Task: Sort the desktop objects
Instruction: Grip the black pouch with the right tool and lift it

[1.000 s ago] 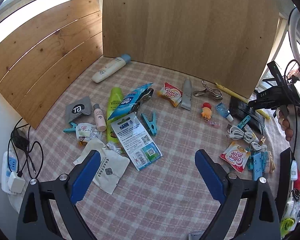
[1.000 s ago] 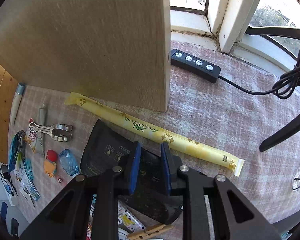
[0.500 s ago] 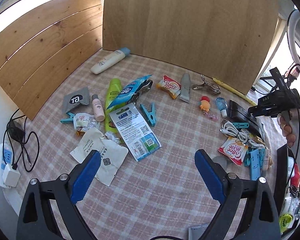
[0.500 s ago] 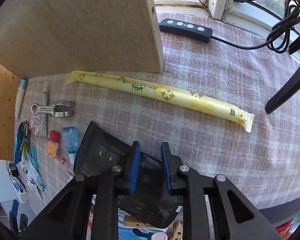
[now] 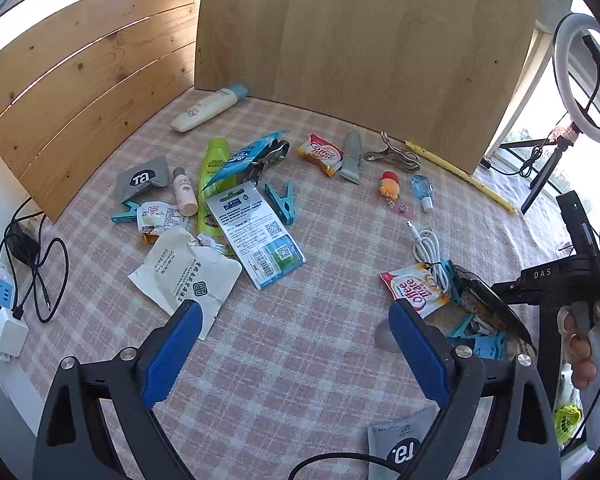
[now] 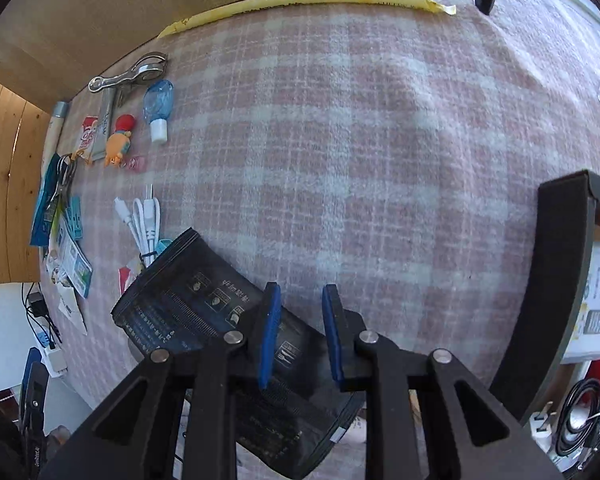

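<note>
My right gripper (image 6: 300,332) holds a black printed pouch (image 6: 204,312) by its edge, lifted over the checked cloth (image 6: 340,140); the pouch hangs down to the left below the jaws, which stand a little apart. In the left wrist view the pouch (image 5: 488,304) hangs above a Coffee-mate sachet (image 5: 412,286) and a white cable (image 5: 428,244). My left gripper (image 5: 296,344) is open and empty above the cloth, nearer than the scattered packets, bottles and clips.
A barcode card (image 5: 256,232), green tube (image 5: 214,168), white bottle (image 5: 206,106), blue clip (image 5: 284,202) and metal clamp (image 5: 392,154) lie on the cloth. A long yellow tea stick (image 6: 300,4) lies by the wooden board (image 5: 360,40). A black frame (image 6: 556,264) stands at right.
My right gripper has carried the black pouch back from the tea stick toward the near right, over the sachet and cable. The left gripper has pulled back and risen slightly.
</note>
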`<action>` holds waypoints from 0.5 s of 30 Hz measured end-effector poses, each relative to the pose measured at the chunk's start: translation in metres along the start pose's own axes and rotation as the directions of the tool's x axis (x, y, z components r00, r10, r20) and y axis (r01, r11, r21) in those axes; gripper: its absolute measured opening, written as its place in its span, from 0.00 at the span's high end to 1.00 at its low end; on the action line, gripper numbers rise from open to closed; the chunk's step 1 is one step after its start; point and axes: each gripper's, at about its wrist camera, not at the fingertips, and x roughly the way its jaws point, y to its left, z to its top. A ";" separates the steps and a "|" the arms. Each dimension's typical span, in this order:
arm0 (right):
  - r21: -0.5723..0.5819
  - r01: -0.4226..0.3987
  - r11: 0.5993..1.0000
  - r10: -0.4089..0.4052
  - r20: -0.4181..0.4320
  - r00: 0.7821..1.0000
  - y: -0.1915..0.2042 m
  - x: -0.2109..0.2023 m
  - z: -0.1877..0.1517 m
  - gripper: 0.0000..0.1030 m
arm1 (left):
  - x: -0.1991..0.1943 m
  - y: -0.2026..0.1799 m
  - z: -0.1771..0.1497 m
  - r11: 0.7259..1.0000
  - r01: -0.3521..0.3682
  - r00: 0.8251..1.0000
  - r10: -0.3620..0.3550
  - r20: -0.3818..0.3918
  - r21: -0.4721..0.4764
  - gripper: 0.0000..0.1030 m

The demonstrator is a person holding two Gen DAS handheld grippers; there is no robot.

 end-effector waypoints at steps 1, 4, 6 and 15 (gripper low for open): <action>0.002 -0.017 1.000 0.017 -0.007 1.000 0.001 -0.001 -0.013 0.79 | -0.002 0.001 -0.002 1.000 0.002 1.000 -0.002 0.001 0.000 0.09; -0.009 -0.058 0.998 0.058 -0.038 0.998 0.008 -0.005 -0.051 0.79 | -0.009 0.005 -0.007 1.000 0.005 1.000 -0.005 0.007 0.005 0.09; -0.009 -0.126 0.992 0.126 -0.061 0.990 0.019 -0.007 -0.080 0.79 | -0.014 0.008 -0.012 1.000 0.006 1.000 -0.006 0.013 0.010 0.09; -0.265 -0.072 0.962 0.085 0.036 0.996 0.101 -0.057 -0.092 0.77 | -0.021 0.005 -0.035 0.996 0.048 0.998 -0.045 -0.046 0.073 0.10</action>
